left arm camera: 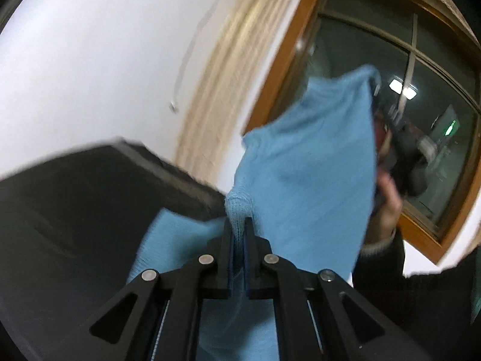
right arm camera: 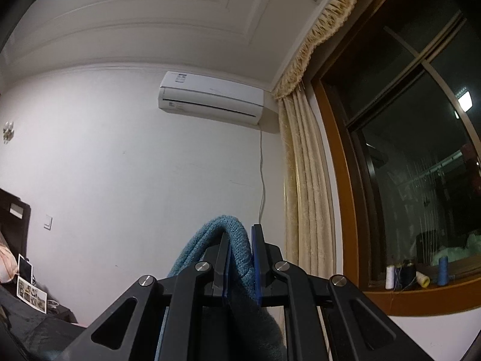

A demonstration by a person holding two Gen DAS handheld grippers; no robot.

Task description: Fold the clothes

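Note:
A light blue knitted garment (left arm camera: 309,162) hangs in the air, stretched between both grippers. My left gripper (left arm camera: 239,225) is shut on a ribbed edge of it, low in the left wrist view. The cloth rises to the upper right, where my right gripper (left arm camera: 405,150) and the hand holding it show behind the cloth's far edge. In the right wrist view my right gripper (right arm camera: 240,234) is shut on a thick rolled fold of the same blue garment (right arm camera: 237,246), which arches over the left finger. Both grippers point upward toward the wall.
A dark surface (left arm camera: 75,210) lies below at left. A wood-framed window (right arm camera: 405,165) with a beige curtain (right arm camera: 306,186) is to the right, thread spools (right arm camera: 418,273) on its sill. An air conditioner (right arm camera: 210,99) hangs on the white wall.

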